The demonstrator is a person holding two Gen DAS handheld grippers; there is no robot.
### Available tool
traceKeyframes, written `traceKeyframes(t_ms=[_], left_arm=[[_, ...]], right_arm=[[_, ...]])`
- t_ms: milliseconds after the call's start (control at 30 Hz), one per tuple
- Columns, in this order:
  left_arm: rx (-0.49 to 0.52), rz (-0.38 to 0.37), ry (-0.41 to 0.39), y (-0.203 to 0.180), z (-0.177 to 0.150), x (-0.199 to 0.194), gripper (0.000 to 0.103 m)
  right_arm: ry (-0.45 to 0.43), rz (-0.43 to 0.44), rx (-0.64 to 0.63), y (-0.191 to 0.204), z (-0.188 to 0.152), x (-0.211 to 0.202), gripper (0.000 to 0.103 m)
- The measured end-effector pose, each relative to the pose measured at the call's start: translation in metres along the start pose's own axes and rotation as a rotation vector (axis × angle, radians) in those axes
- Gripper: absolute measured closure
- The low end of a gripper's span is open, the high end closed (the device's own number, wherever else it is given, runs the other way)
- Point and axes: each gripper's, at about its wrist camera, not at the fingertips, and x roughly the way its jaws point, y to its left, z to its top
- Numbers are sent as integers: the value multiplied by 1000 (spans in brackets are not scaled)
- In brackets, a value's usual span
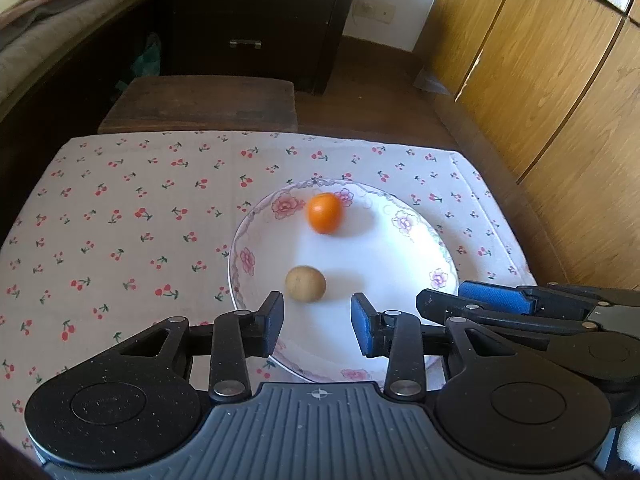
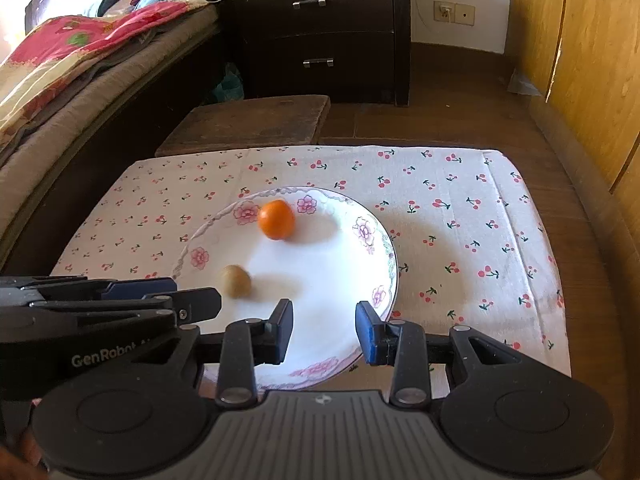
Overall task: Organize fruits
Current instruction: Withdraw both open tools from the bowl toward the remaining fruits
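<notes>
Two fruits lie on the white flowered plate (image 1: 408, 304): an orange (image 1: 324, 213) toward the far rim and a brown kiwi (image 1: 305, 283) nearer, well apart. The plate sits on a cherry-print cloth (image 1: 120, 220). The left gripper (image 1: 317, 326) hovers over the plate's near edge, jaws parted with nothing between them, the kiwi just beyond its pads. The right gripper (image 2: 324, 332), just beside it on the right, also stands parted and empty over the plate.
</notes>
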Motion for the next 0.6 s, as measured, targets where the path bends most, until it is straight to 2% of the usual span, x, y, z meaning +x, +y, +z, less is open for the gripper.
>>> traceKeyframes(t_ms=[600], left_arm=[[-23, -34, -2, 4, -28, -29, 53]], right_arm=[[19, 26, -4, 11, -28, -27, 67]])
